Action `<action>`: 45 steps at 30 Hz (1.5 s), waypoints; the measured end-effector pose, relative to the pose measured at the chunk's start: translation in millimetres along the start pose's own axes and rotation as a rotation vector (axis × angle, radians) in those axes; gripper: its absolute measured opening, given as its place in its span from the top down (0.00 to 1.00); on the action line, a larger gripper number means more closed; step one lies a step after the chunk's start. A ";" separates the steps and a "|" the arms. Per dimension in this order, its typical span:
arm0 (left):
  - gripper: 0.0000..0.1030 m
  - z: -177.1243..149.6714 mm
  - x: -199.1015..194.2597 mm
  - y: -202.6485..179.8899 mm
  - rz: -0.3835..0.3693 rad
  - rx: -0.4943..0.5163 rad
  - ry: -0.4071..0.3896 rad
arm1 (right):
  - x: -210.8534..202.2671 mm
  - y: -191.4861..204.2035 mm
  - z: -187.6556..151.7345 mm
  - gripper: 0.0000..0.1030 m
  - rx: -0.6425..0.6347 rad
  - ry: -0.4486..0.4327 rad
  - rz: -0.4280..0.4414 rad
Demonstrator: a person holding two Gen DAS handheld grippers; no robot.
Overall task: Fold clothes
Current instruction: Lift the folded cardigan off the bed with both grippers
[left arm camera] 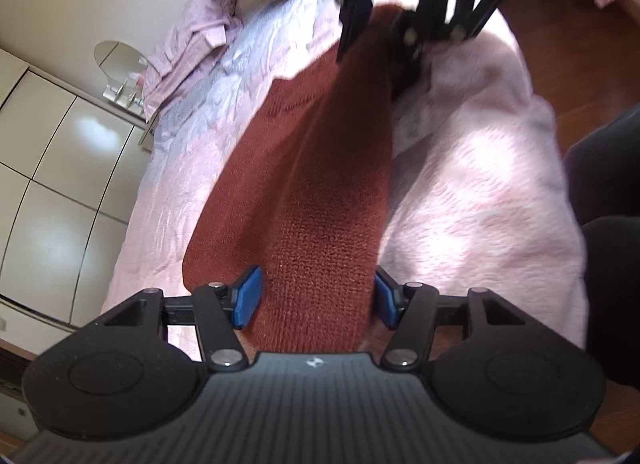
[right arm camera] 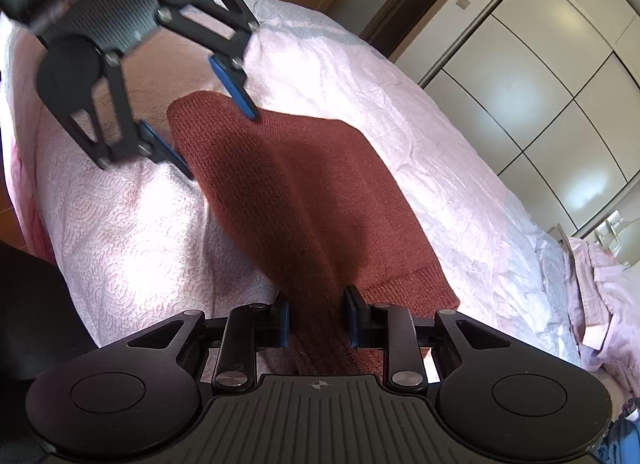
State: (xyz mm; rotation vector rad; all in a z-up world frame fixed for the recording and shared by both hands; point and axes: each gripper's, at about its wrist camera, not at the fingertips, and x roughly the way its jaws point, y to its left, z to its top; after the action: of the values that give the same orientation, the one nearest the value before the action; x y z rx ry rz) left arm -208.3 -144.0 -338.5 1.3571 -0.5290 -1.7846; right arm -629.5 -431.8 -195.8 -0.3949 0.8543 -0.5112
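A rust-red knitted garment [left arm camera: 320, 183] [right arm camera: 304, 183] lies stretched over a pink bed, raised in a ridge between the two grippers. In the left wrist view my left gripper [left arm camera: 316, 298] has its blue pads [left arm camera: 248, 296] pressed against both sides of a thick fold at the near end. The right gripper [left arm camera: 374, 59] is blurred at the far end of the cloth. In the right wrist view my right gripper [right arm camera: 318, 320] is shut on a narrow bunch of the knit. Opposite it, the left gripper [right arm camera: 220, 143] straddles the garment's other end.
A shiny pink quilt [left arm camera: 180, 199] [right arm camera: 400, 103] covers the bed, with a fuzzy pink blanket [left arm camera: 480, 183] [right arm camera: 120, 223] beside the garment. Crumpled pink clothes [left arm camera: 192, 35] [right arm camera: 600, 296] lie near the bed's head. White wardrobe doors [left arm camera: 48, 183] [right arm camera: 540, 83] stand alongside. A person's dark legs [left arm camera: 608, 223] are on the right.
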 end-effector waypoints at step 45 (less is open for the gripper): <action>0.73 102.7 -45.9 241.1 -0.331 0.000 0.038 | -82.6 -157.4 137.5 0.83 -0.096 0.181 0.233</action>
State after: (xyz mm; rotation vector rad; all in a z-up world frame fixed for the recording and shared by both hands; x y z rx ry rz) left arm -215.6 -261.7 -100.0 1.5448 -0.2947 -2.0154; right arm -608.0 -494.9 18.9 -0.3347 1.0874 -0.2934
